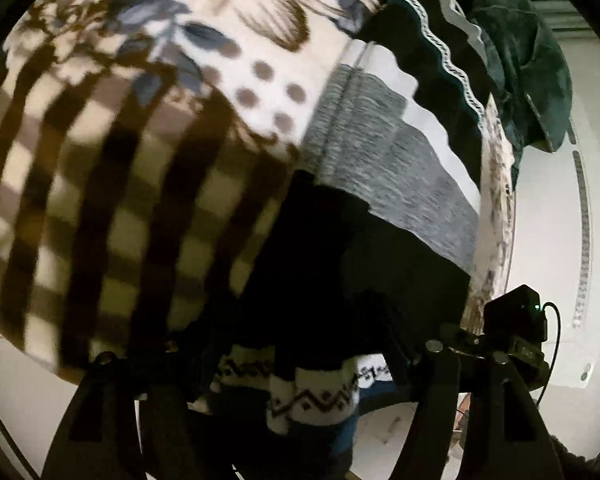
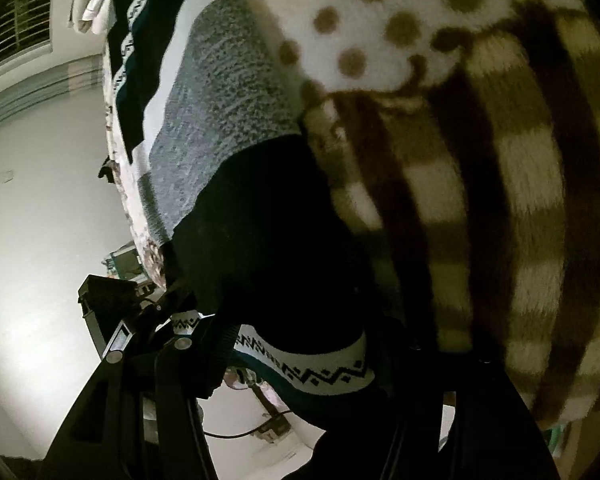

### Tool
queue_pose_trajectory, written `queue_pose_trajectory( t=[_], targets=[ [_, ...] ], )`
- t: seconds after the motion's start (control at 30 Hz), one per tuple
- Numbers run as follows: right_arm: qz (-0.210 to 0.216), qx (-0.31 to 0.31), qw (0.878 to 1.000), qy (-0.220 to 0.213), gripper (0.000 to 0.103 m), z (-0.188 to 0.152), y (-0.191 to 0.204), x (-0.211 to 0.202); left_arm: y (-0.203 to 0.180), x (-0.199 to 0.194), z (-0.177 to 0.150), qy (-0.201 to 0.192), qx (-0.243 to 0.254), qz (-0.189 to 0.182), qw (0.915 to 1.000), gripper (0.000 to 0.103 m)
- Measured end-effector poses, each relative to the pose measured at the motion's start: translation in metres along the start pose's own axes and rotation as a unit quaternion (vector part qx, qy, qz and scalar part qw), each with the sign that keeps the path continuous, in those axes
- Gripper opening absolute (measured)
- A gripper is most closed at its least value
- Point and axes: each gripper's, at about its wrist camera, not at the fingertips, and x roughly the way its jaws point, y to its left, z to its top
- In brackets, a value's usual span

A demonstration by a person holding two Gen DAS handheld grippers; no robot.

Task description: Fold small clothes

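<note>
From where I stand, the knitted garment with black, grey and white bands and a zigzag-patterned hem (image 1: 380, 184) lies stretched out over a fleece blanket of brown-and-cream checks, dots and leaf prints (image 1: 100, 184), running away from both cameras toward a dark green crumpled cloth (image 1: 516, 60) at the far end; I judge it has been spread flat so that its near hem can be lifted and folded. On the left side, the left tongs (image 1: 296, 392) reach in under that patterned hem, and the white zigzag border hangs between the two dark fingers; they look closed in on the fabric, though the shadow there is deep and I cannot tell for certain how tight the grip is. Moving to the right, the right tongs (image 2: 300, 364) sit at the same hem, whose border drapes between their fingers, seemingly pinched, yet the contact itself is lost in black. Beside them, the other tool's black body (image 2: 116, 308) shows near the edge of the bed.
</note>
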Motion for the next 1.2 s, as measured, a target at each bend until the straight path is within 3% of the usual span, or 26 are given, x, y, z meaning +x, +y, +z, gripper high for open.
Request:
queue_pose_trajectory(
  t=[0.1,0.17,0.23,0.33,0.43,0.5,0.83,1.03,1.2],
  targets=[
    [0.019,0.0,1.0,0.009,0.056,-0.005,-0.004,0.0,-0.001,-0.001,-0.006,-0.002,0.001,-0.01,0.9999,0.065],
    [0.026,0.003,1.0,0.013,0.052,-0.006,0.0,0.009,-0.005,-0.004,-0.012,-0.013,0.0,-0.007,0.9999,0.054],
    [0.03,0.007,0.999,0.013,0.042,-0.007,0.001,0.014,-0.007,-0.003,-0.015,-0.017,-0.008,-0.003,0.9998,0.026],
    [0.038,0.014,0.999,0.01,0.031,-0.008,0.001,0.019,-0.004,-0.006,-0.021,-0.032,-0.026,-0.004,0.9992,0.013],
    [0.039,0.011,0.999,0.001,0.017,-0.012,0.003,0.014,-0.007,-0.014,-0.025,-0.047,-0.038,-0.007,0.9981,0.011],
    [0.042,0.007,0.999,-0.008,0.014,-0.017,0.011,0.01,-0.013,-0.022,-0.027,-0.056,-0.044,-0.011,0.9974,0.01],
    [0.087,-0.029,0.994,-0.062,0.011,-0.02,0.098,-0.052,-0.081,-0.092,0.002,-0.103,-0.052,-0.074,0.9906,0.01],
    [0.093,-0.072,0.987,-0.113,0.011,0.024,0.166,-0.104,-0.121,-0.121,0.067,-0.129,-0.032,-0.119,0.9839,0.01],
    [0.088,-0.085,0.98,-0.155,0.01,0.113,0.211,-0.133,-0.149,-0.115,0.161,-0.15,-0.025,-0.142,0.9781,0.01]
  ],
)
